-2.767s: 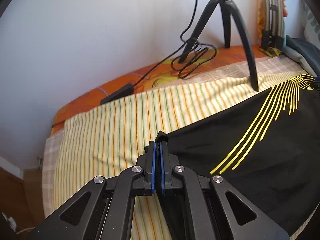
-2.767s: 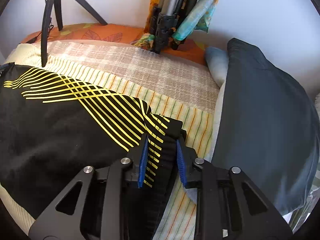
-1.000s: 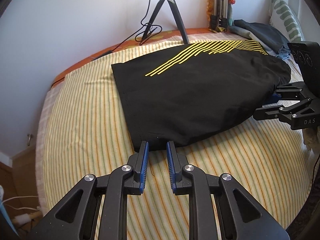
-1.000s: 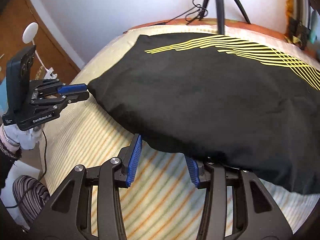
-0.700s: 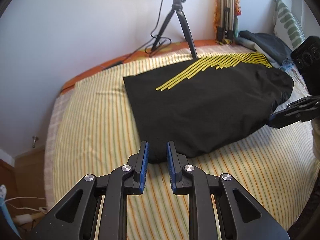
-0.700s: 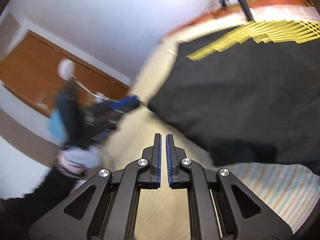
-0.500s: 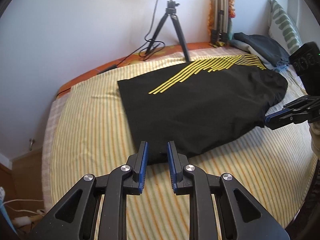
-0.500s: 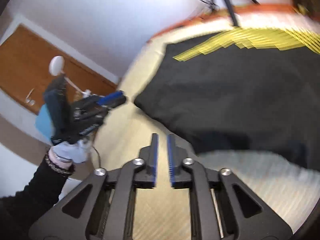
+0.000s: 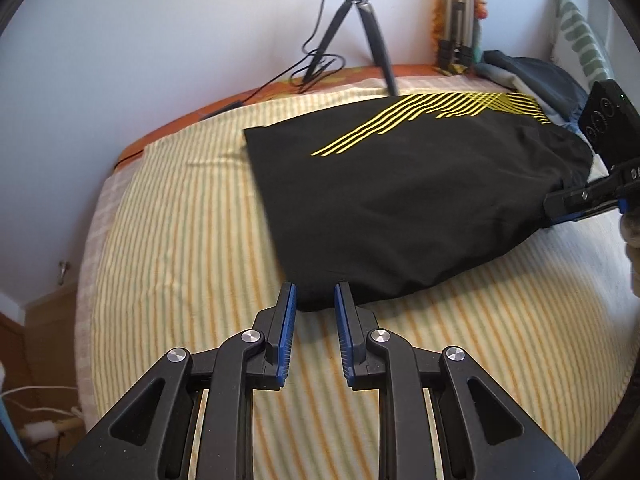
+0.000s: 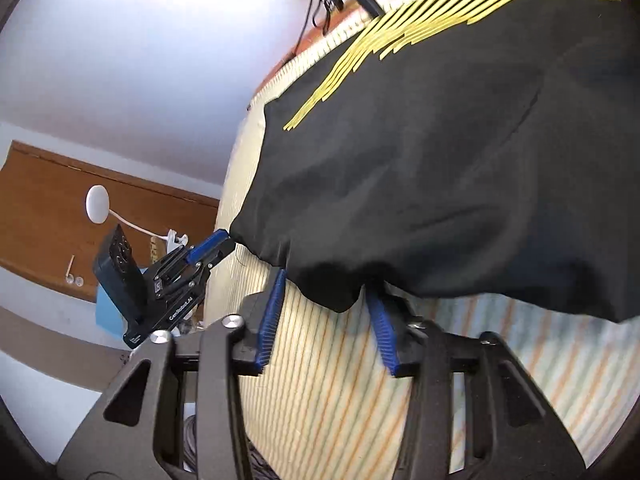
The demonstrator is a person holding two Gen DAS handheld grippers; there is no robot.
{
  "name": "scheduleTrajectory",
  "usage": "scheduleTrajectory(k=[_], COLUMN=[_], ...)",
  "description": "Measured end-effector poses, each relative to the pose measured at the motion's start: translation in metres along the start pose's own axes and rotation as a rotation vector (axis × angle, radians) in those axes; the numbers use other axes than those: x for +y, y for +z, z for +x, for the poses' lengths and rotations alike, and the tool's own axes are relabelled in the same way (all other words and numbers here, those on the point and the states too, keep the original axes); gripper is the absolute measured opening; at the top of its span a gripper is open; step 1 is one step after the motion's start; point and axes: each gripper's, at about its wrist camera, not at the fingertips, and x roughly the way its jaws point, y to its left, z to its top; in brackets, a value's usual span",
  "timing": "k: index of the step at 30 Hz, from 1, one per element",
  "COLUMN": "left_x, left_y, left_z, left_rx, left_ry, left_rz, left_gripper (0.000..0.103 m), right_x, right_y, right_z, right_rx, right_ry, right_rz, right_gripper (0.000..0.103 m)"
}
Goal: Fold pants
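We have the black pants [image 9: 400,200] with yellow stripes lying flat on the striped bedsheet [image 9: 180,240], apparently already doubled over. They fill the left wrist view from centre out to 2 o'clock, with a tripod [image 9: 360,12] behind at 12.

Our left gripper [image 9: 314,300] is low at the garment's near corner. Its jaws stand a little apart, the corner lies just between the tips, and neither pad visibly presses on the cloth.

Our right gripper [image 10: 326,292] has just been closing its jaws. In its own view, though, they stand spread. The dark folded edge sags between them at 12 o'clock and is not pinched.

We judge that both tools are at opposite ends of the same near edge so the edge can be lifted evenly and carried over for the next fold. Each fingertip sits low against the sheet to get under every layer. If one tool catches only the top layer, the fold could come out skewed.
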Motion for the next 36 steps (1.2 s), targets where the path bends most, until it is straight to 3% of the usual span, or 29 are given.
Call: scheduleTrajectory(k=[4, 5, 7, 11, 13, 14, 18, 22, 26, 32, 35, 36], left_x=[0.004, 0.005, 0.005, -0.003, -0.013, -0.021, -0.061, -0.098, -0.140, -0.176, -0.184, -0.185], left_y=[0.003, 0.004, 0.007, 0.017, 0.024, 0.027, 0.039, 0.051, 0.064, 0.070, 0.066, 0.065], left_z=[0.000, -0.001, -0.003, -0.010, -0.014, -0.015, -0.018, -0.013, -0.003, 0.026, 0.040, 0.043], left_rx=[-0.002, -0.007, -0.019, -0.042, -0.058, -0.065, -0.079, -0.076, -0.082, -0.049, -0.017, -0.008], left_ry=[0.028, 0.030, 0.033, 0.010, -0.015, -0.034, -0.121, -0.182, -0.220, -0.253, -0.250, -0.250], left_rz=[0.003, 0.001, -0.005, 0.002, 0.017, 0.032, 0.116, 0.176, 0.257, 0.298, 0.311, 0.314], left_gripper=[0.018, 0.018, 0.018, 0.018, 0.018, 0.018, 0.018, 0.018, 0.018, 0.018, 0.018, 0.018], right_x=[0.003, 0.006, 0.012, -0.003, -0.006, -0.006, -0.005, -0.024, -0.062, -0.108, -0.117, -0.118], right_y=[0.001, 0.002, 0.000, -0.016, -0.022, -0.024, -0.030, -0.041, -0.050, -0.043, -0.033, -0.032], right_z=[-0.017, -0.021, -0.025, -0.012, -0.019, -0.025, -0.066, -0.110, -0.141, -0.179, -0.179, -0.179], right_rx=[-0.014, -0.012, -0.012, 0.052, 0.049, 0.029, -0.103, -0.229, -0.338, -0.502, -0.513, -0.520], right_ry=[0.258, 0.263, 0.194, 0.009, -0.030, -0.040, -0.088, -0.163, -0.225, -0.225, -0.208, -0.207], right_rz=[0.137, 0.131, 0.079, 0.090, 0.085, 0.079, 0.036, 0.078, 0.232, 0.399, 0.438, 0.440], right_gripper=[0.009, 0.009, 0.009, 0.009, 0.009, 0.014, 0.054, 0.058, 0.058, 0.058, 0.058, 0.053])
